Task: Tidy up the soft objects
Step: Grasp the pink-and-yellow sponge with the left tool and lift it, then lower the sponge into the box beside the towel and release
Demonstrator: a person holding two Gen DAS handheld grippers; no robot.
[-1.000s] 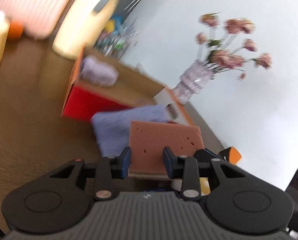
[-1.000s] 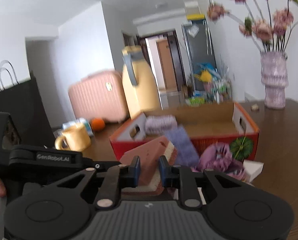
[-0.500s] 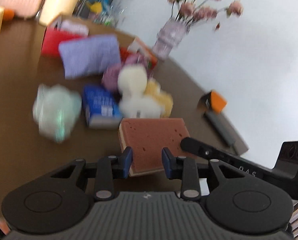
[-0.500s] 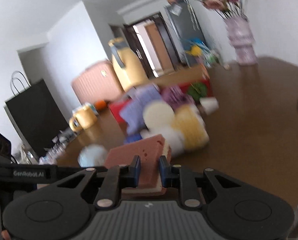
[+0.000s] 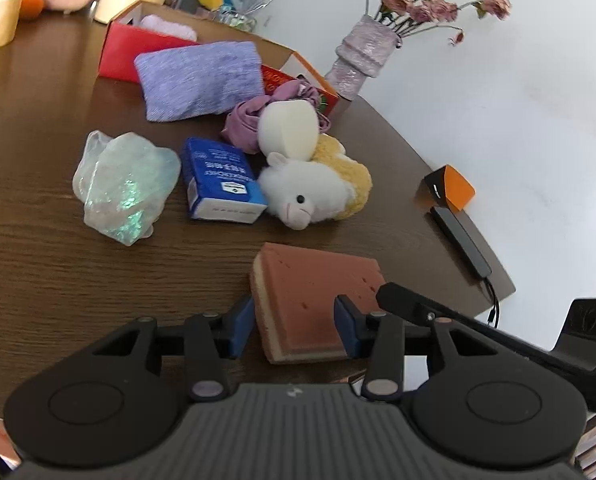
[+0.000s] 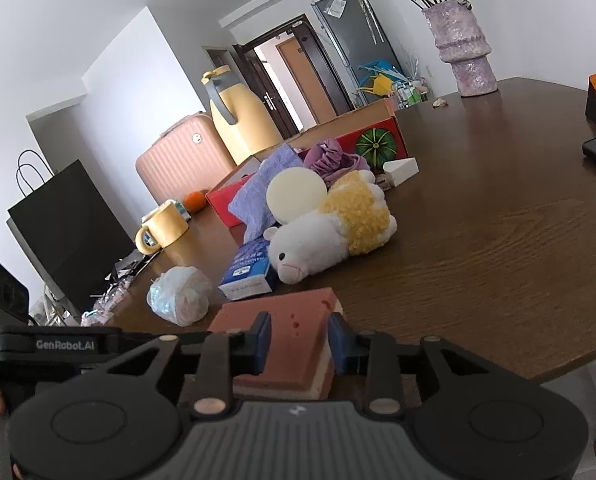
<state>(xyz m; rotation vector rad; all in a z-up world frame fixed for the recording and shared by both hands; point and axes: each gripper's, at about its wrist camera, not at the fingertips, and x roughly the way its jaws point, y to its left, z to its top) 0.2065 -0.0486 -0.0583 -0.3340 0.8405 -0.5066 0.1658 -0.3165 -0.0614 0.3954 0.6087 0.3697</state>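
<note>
A pink sponge with a cream underside lies on the brown table's near edge. My left gripper and right gripper each straddle it with jaws slightly apart from its sides. Behind it lie a white and yellow plush sheep, a cream round sponge, a blue tissue pack, a crinkled plastic bag, a purple cloth and a mauve fabric bundle. A red cardboard box holds a lilac towel.
A vase of pink flowers stands at the table's far side. An orange and black box and a black phone lie right. A yellow mug, an orange, a pink suitcase and a black bag sit left.
Both grippers carried the sponge back from near the box down to the table's near edge. Their jaws have widened from a tight grip on the sponge.
</note>
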